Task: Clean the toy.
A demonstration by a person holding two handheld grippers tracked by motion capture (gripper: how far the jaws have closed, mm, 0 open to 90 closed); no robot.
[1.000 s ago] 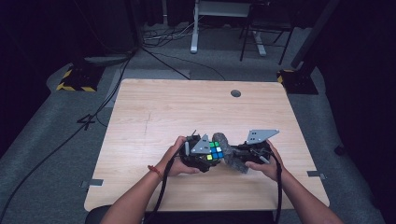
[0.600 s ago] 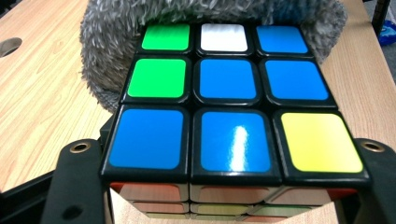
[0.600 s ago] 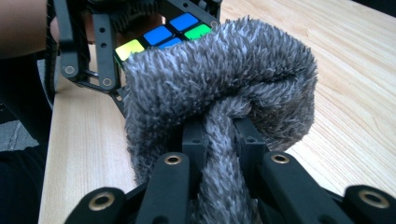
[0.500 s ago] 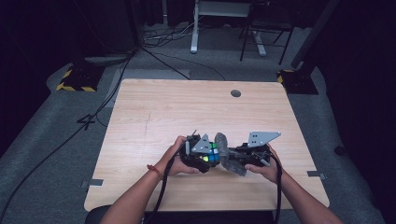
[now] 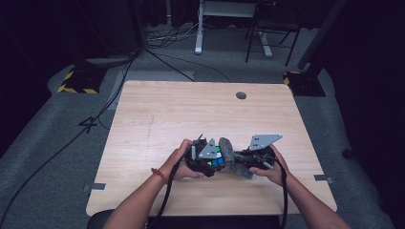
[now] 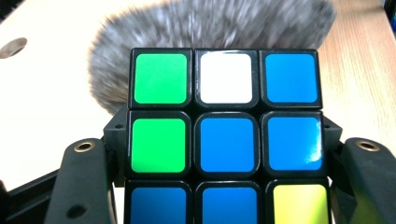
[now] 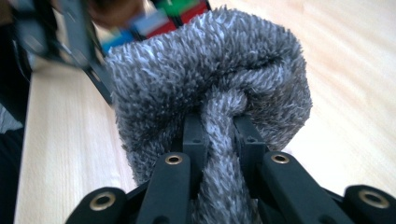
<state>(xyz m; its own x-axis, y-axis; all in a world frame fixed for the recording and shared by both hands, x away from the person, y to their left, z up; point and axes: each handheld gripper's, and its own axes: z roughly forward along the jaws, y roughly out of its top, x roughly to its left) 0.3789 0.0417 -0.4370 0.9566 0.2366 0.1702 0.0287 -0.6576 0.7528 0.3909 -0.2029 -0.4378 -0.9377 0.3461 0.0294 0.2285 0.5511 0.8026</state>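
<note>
A Rubik's cube [image 6: 227, 140] with blue, green, white and yellow stickers sits between the jaws of my left gripper [image 6: 224, 142]. Those jaws have just been closing and now press on the cube's sides. In the high view, the left gripper [image 5: 208, 161] holds the cube [image 5: 216, 159] low over the table's front middle. My right gripper [image 7: 219, 126] is shut on a bunched grey fluffy cloth [image 7: 210, 70]. The cloth [image 5: 227, 151] lies against the cube's far side, with the right gripper [image 5: 237, 161] just right of it. The cloth [image 6: 210, 28] hides the cube's back.
The light wooden table [image 5: 167, 109] has a round cable hole [image 5: 241, 95] near its far edge. Beyond it, on the grey floor, are cables [image 5: 157, 55], desk legs [image 5: 198, 28] and a yellow-black striped base [image 5: 76, 83].
Both hands keep their place at the table's front middle. The cube stays in the left gripper and the cloth stays against it.
</note>
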